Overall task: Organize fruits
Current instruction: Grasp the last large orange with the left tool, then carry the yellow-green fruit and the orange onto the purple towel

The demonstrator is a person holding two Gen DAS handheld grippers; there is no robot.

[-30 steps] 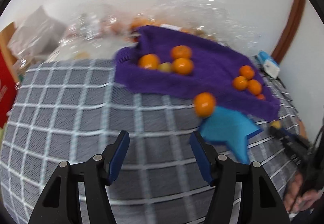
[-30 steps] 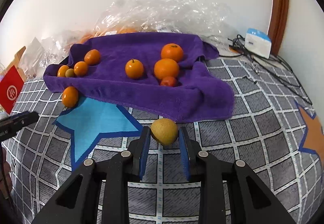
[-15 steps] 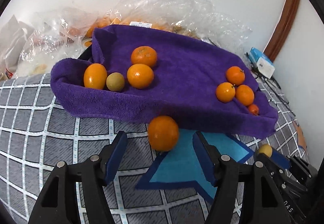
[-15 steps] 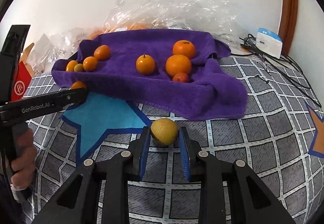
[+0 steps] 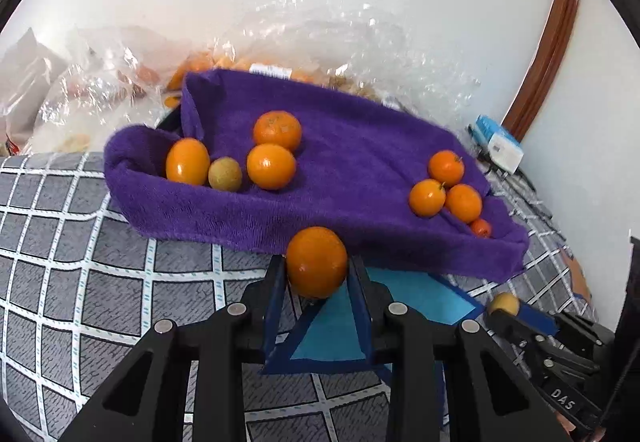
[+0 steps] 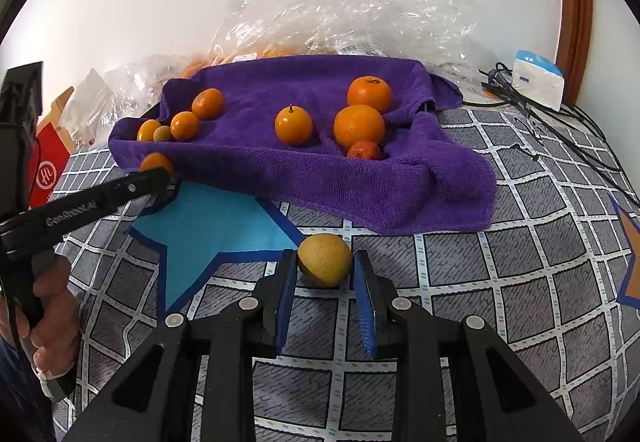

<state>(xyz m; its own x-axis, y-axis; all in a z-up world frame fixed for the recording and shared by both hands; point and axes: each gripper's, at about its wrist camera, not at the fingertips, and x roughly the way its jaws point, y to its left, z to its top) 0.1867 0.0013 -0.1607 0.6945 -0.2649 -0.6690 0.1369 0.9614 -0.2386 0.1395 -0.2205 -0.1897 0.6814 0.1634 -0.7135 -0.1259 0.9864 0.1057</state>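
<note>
Left claw (image 5: pixel 317 271) level, pinching orange (image 5: pixel 316 262); right claw (image 6: pixel 325 267) gripping yellow fruit (image 6: pixel 325 260).

Bright, even light; glare on the plastic wrap (image 6: pixel 360 14) behind the purple towel (image 6: pixel 304 162); fisheye bending, black corners

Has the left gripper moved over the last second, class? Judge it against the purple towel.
Yes. The left gripper has moved forward toward the purple towel and closed around the loose orange by the towel's front edge, where its fingers earlier stood wide apart.
</note>
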